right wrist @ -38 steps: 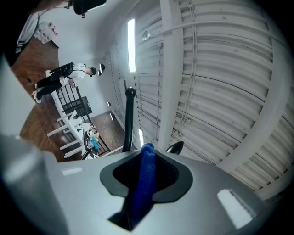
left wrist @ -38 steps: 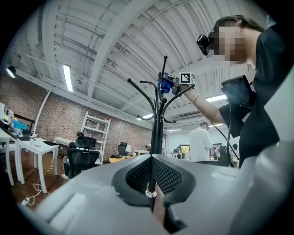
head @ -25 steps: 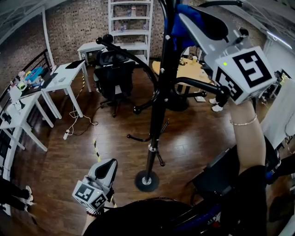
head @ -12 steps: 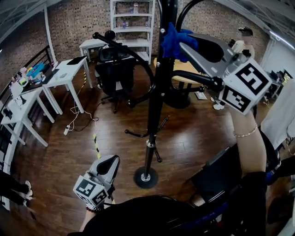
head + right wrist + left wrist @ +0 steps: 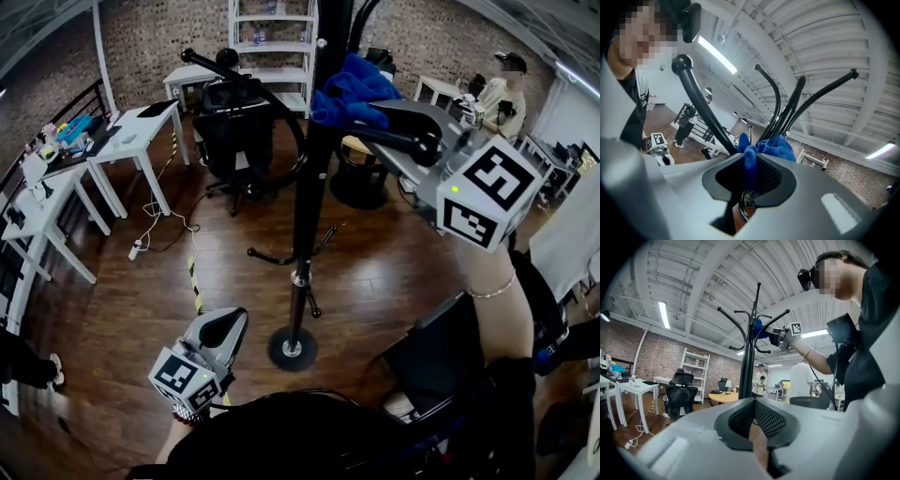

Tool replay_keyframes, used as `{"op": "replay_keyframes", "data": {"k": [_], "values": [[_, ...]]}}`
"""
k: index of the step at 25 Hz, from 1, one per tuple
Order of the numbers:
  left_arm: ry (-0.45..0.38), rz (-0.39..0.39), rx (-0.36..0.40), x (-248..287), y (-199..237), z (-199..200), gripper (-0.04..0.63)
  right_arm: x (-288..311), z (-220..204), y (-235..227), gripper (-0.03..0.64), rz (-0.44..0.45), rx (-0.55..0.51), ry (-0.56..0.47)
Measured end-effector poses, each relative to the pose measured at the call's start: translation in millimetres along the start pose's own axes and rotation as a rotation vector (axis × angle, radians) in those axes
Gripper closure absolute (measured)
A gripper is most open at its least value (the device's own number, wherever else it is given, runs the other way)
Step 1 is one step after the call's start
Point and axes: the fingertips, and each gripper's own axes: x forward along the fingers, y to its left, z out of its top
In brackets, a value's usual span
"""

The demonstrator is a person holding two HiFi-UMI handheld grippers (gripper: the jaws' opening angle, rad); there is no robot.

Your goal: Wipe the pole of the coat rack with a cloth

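Observation:
The black coat rack pole (image 5: 305, 216) rises from a round base (image 5: 287, 349) on the wood floor, with curved hooks branching off. A blue cloth (image 5: 349, 89) is pressed against the upper pole, and my right gripper (image 5: 384, 117) is shut on it, held high. In the right gripper view the blue cloth (image 5: 761, 150) bunches between the jaws beside the pole (image 5: 780, 119). My left gripper (image 5: 220, 330) hangs low near the person's body, left of the base, shut and empty. In the left gripper view the coat rack (image 5: 749, 364) stands ahead with the cloth (image 5: 758, 329) near its top.
A black office chair (image 5: 232, 141) stands behind the rack, with white desks (image 5: 127, 150) at the left and a white shelf (image 5: 272, 42) at the back. A round wooden table (image 5: 361, 150) lies behind the pole. A seated person (image 5: 497, 94) is at the far right.
My right gripper and the blue cloth have slid down along the pole. The head view has shifted a little; the left gripper has barely moved.

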Motion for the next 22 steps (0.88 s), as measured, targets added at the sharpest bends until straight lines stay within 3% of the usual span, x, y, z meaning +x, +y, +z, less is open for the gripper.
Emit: {"op": "replay_keyframes", "data": {"k": [7, 12, 16, 22], "values": [[0.013, 0.004, -0.005, -7.7, -9.5, -3.1, 0.591, -17.6, -10.1, 22.9, 0.552, 0.054, 0.032, 0.047], [0.016, 0.004, -0.013, -11.4, -17.7, -2.7, 0.591, -28.8, -46.4, 36.1, 0.552, 0.076, 0.094, 0.118], [0.016, -0.020, -0.010, -8.2, -26.1, -6.9, 0.591, -37.2, -54.6, 23.1, 0.552, -0.039, 0.109, 0.058], [0.004, -0.050, -0.001, -8.5, -38.3, -0.8, 0.591, -63.6, -8.2, -21.5, 0.551, -0.296, -0.075, -0.014]]}}
